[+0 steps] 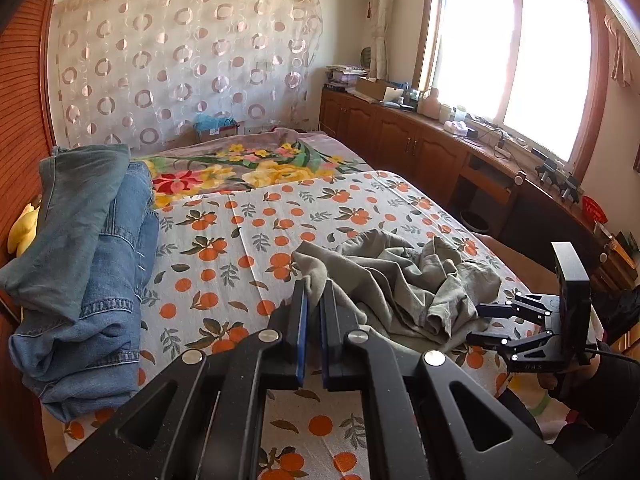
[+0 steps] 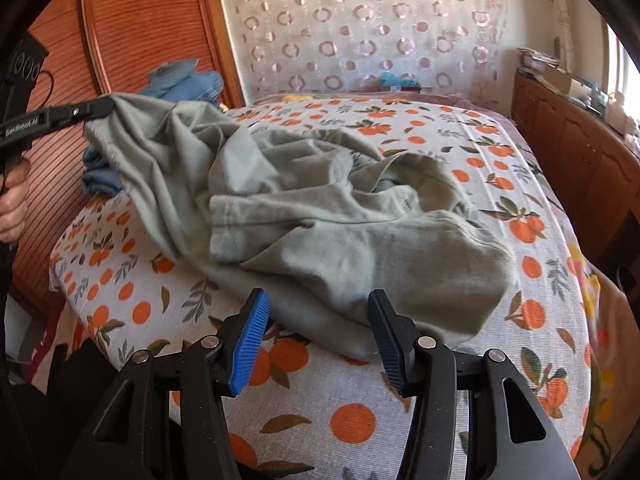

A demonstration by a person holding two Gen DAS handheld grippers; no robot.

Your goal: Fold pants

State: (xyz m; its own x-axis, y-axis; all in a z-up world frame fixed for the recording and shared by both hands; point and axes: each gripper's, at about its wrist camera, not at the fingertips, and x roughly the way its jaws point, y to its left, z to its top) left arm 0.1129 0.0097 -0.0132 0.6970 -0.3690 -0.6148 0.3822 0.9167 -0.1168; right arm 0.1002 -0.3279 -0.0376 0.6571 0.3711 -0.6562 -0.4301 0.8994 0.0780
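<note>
Left tool [image 1: 314, 292] clenched on grey pants [image 2: 320, 216], right tool [image 2: 318, 308] released, jeans [image 1: 88, 248] clearest from left wrist

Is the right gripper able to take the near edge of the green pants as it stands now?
Probably yes. The right gripper has its jaws open, and the near edge of the green pants lies between them on the bedsheet, with nothing in the way.
</note>
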